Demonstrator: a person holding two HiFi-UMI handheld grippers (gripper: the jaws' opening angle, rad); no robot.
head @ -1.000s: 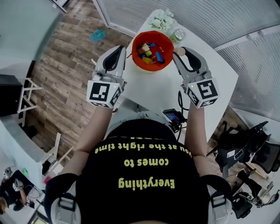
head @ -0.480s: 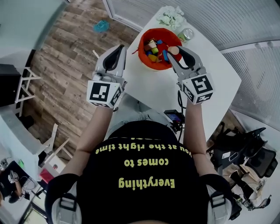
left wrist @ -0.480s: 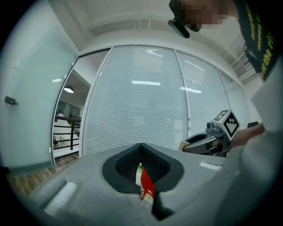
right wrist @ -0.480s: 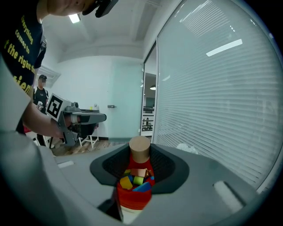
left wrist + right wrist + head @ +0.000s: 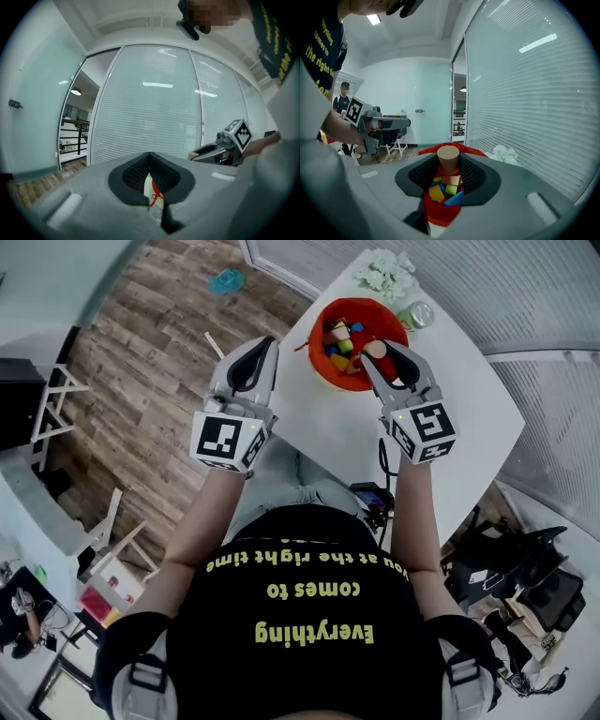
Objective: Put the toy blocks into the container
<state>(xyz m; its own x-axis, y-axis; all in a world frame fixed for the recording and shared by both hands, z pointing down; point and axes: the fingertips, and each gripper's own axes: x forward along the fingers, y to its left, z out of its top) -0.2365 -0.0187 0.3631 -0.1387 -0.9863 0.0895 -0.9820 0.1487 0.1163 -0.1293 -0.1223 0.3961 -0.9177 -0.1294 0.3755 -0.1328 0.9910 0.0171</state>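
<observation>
A red container (image 5: 319, 345) stands on the white table, with several coloured blocks (image 5: 339, 338) inside. My right gripper (image 5: 378, 351) is shut on a tan wooden cylinder block (image 5: 374, 349) and holds it over the container's near right part. In the right gripper view the cylinder (image 5: 448, 158) sits between the pads, above the red container (image 5: 471, 151) and its blocks (image 5: 446, 190). My left gripper (image 5: 270, 343) hovers at the table's left edge beside the container. Its jaws (image 5: 149, 154) meet at the tip with nothing between them.
The white table (image 5: 450, 390) carries white flowers (image 5: 386, 273) and a tin can (image 5: 419, 313) behind the container. Wooden floor lies to the left, with a teal object (image 5: 226, 280) on it. A small device (image 5: 373, 493) hangs near the table's front edge. Chairs stand at the right.
The right gripper has carried the cylinder from beside the container's right rim to over its inside and has sunk. The left gripper has dropped a little beside the table's edge.
</observation>
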